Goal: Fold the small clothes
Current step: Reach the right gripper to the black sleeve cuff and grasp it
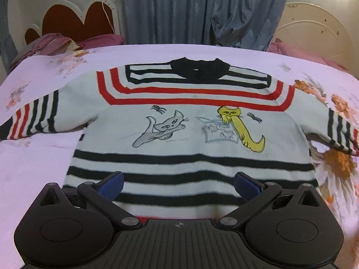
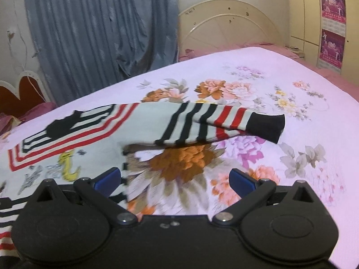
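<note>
Child's striped sweater (image 1: 190, 139) lies flat, front up, on the floral bedsheet (image 2: 280, 85); black collar (image 1: 199, 68) at the far side, both sleeves spread outward, cat drawings across the chest. No fold made yet, as far as you can judge.

Your left tongs (image 1: 178, 185) stand wide open over the lower hem, blue pads (image 1: 112, 185) apart, gripping nothing. Whether they touch the knit cannot be told.

Your right tongs (image 2: 175, 179) are also wide open and empty. They hover at the sweater's right side edge, one pad over the striped body, the other over bare sheet. The right sleeve (image 2: 213, 123) lies beyond them, its black cuff (image 2: 268, 126) pointing away.

Risks from here:
- Closing the right tongs where they are could pinch sheet along with knit; the sheet would then lift and drag the whole garment.
- Gripping only the top layer at the hem would let the back layer lag, leaving a crooked fold.
- The sleeve looks slightly creased near the cuff; folding it in without smoothing likely traps a ridge.
- The right view is blurred, so edge position is uncertain.
</note>
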Tool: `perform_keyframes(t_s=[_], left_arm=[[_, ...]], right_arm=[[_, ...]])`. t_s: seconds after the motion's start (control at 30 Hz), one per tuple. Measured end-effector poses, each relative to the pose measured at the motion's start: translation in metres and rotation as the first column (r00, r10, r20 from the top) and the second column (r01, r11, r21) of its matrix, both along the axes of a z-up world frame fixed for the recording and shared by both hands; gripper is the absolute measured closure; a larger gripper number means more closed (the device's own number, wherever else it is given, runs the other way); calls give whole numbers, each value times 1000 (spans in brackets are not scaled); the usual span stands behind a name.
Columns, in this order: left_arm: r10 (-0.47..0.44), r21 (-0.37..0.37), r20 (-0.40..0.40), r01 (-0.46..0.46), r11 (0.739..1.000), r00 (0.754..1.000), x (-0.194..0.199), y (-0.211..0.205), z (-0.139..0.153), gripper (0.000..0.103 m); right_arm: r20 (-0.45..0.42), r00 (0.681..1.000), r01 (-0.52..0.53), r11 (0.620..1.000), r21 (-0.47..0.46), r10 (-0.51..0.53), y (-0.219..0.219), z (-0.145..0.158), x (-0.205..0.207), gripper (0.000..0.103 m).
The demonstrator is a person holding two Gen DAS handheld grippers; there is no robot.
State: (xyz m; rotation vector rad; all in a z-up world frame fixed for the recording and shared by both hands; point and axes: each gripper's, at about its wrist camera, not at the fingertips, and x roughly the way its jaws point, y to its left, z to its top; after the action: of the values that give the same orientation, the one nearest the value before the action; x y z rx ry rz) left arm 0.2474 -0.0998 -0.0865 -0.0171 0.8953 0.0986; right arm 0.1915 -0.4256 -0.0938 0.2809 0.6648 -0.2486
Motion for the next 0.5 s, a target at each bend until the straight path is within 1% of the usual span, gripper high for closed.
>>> perform_keyframes(t_s=[0.1,0.23,0.43,0.5], left_arm=[[10,-1,3,-10,1000,1000,15,-4,-7,0],[20,14,-6,-20,1000,1000,35,-11,-19,0],[26,37,-25,-25,999,999,58,-18,-36,0],[23,36,-32,-22,999,999,63,-19,-39,0]], right_arm=[[-16,1000,14,1000,18,-14,-14,-10,17,1],[-45,999,24,1000,11,-24,-27,-25,36,1],[-84,995,58,997,48,-54,-49,-45,55,2],[-94,993,71,995,68,-65,-58,-51,60,6]])
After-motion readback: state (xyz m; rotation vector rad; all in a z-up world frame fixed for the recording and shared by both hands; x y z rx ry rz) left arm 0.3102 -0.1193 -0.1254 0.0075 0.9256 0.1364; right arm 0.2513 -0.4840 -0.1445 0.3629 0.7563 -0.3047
